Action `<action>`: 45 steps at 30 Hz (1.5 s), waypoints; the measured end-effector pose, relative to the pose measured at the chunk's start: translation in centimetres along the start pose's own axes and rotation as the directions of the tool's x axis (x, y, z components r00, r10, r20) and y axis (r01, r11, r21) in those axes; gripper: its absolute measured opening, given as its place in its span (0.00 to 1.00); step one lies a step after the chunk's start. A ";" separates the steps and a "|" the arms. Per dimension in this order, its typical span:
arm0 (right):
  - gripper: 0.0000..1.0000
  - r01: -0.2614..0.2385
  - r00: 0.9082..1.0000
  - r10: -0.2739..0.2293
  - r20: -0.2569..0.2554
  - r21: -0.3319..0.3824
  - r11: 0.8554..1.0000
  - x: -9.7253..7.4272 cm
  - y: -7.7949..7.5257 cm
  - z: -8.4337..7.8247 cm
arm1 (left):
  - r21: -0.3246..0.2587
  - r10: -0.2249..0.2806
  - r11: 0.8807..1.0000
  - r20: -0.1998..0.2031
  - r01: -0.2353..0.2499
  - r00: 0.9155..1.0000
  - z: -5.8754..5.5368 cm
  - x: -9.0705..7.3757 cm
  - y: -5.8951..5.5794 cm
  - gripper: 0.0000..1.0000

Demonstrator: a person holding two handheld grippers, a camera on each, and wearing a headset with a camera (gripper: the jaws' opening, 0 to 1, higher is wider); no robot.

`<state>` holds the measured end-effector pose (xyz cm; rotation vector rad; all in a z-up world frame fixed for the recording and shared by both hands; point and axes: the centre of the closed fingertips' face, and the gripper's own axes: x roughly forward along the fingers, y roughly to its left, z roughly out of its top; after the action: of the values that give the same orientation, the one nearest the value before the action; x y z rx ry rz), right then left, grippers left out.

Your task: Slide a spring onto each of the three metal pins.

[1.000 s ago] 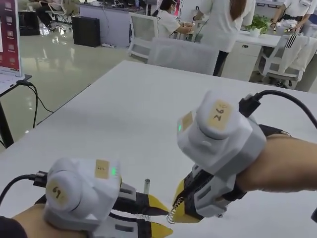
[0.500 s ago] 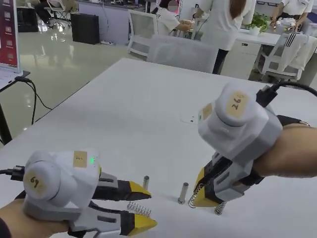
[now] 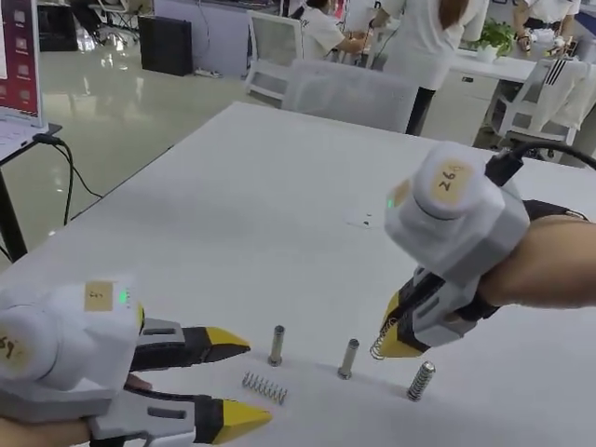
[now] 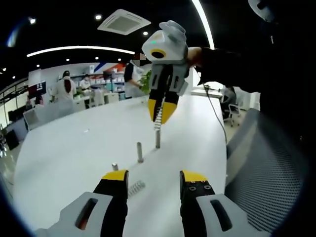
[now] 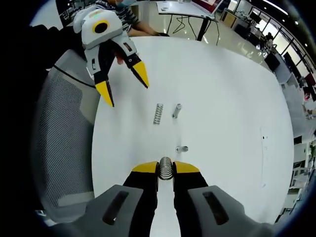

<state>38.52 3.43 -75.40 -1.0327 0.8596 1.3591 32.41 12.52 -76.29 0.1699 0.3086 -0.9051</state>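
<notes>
Three short metal pins stand in a row on the white table. The left pin point(image 3: 277, 345) and middle pin point(image 3: 347, 358) are bare; the right pin point(image 3: 421, 380) wears a spring. A loose spring point(image 3: 264, 387) lies flat in front of the left pin. My right gripper point(image 3: 391, 345) hovers just right of and above the middle pin, shut on a second spring point(image 3: 377, 347) that hangs from its tips; its own view shows that spring point(image 5: 166, 169) between the closed tips, over a pin point(image 5: 181, 148). My left gripper point(image 3: 237, 377) stands open left of the loose spring point(image 4: 136, 187), holding nothing.
The near table edge point(image 3: 65, 247) runs along the left, with floor and a cable beyond it. A mesh chair back point(image 5: 64, 148) stands close beside the table. Several people and chairs point(image 3: 346, 93) are beyond the far end.
My left gripper has drawn back to the left, away from the pins and the loose spring. My right gripper has risen a little with its spring and moved right.
</notes>
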 end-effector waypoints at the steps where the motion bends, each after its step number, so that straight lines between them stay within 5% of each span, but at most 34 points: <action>1: 0.08 0.004 1.000 -0.004 0.002 -0.001 1.000 0.1 -0.2 0.1 | -0.005 0.007 1.000 0.002 -0.007 1.000 0.0 -0.1 0.1 0.38; 15: 0.08 0.044 0.999 -0.044 -0.028 -0.016 0.999 2.8 -3.1 0.7 | -0.040 0.022 0.999 0.010 -0.021 1.000 -0.1 0.0 -0.4 0.45; 45: 0.08 -0.025 0.995 0.026 -0.101 0.009 1.000 7.1 -3.4 -0.7 | -0.041 0.014 0.999 -0.006 -0.014 1.000 -0.7 0.3 -0.6 0.43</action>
<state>42.38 5.48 -81.95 -1.0951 0.9554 1.3328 31.98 12.17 -77.08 0.1371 0.3306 -0.8841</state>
